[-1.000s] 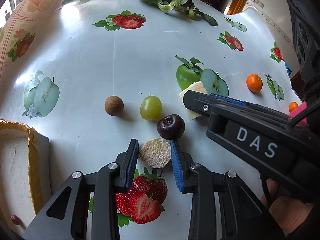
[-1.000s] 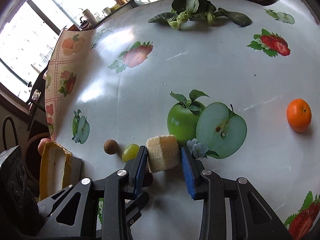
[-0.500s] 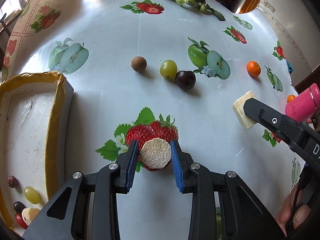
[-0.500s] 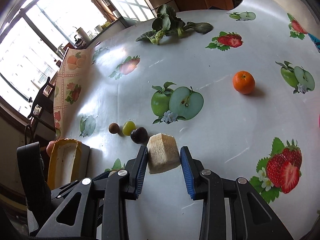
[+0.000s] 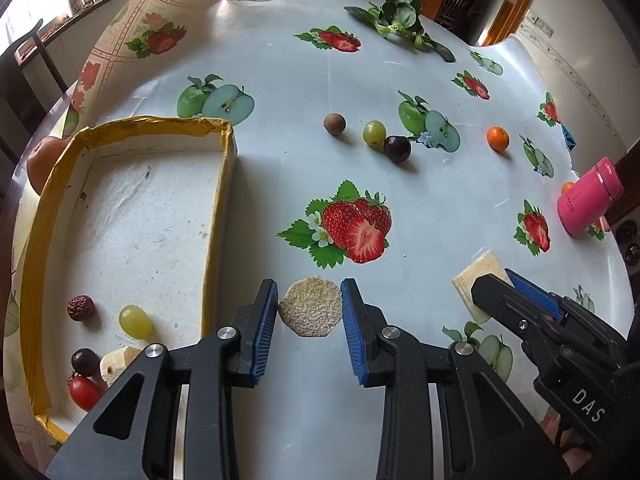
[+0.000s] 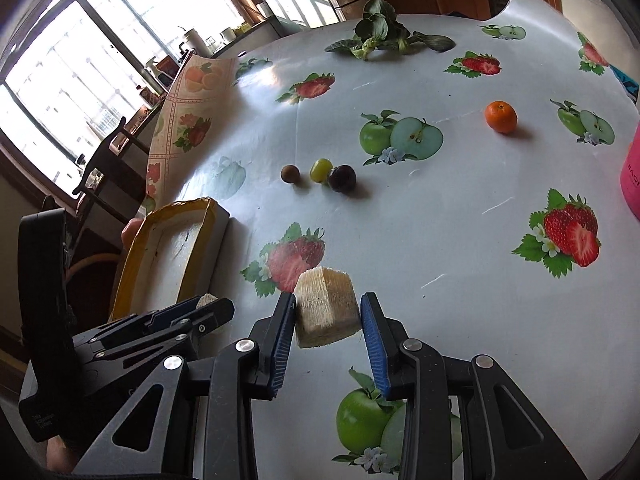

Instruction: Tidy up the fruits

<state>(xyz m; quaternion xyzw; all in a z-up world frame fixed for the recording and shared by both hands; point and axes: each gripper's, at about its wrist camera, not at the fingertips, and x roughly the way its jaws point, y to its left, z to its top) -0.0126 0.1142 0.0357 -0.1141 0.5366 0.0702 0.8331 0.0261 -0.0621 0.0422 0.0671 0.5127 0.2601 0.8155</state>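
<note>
My left gripper [image 5: 309, 312] is shut on a round tan fruit slice [image 5: 311, 306], held just right of the yellow-rimmed foam tray [image 5: 218, 216]. My right gripper [image 6: 327, 320] is shut on a pale fruit wedge [image 6: 326, 306], which also shows in the left wrist view [image 5: 478, 276]. The tray holds a green grape [image 5: 135, 322], a red date [image 5: 81, 308], a dark cherry [image 5: 85, 361], a cherry tomato [image 5: 83, 392] and a pale chunk [image 5: 118, 362]. On the table lie a brown longan [image 5: 334, 124], a green grape [image 5: 374, 133], a dark plum [image 5: 397, 149] and an orange [image 5: 497, 139].
A pink bottle [image 5: 590, 196] lies at the right table edge. Leafy greens [image 5: 400, 20] lie at the far side. An apple [image 5: 42, 160] sits behind the tray's left corner. The tablecloth carries printed fruit pictures.
Both grippers have pulled back from the loose fruits toward the near side, each carrying its piece. The left gripper now sits beside the tray, and more of the tray shows.
</note>
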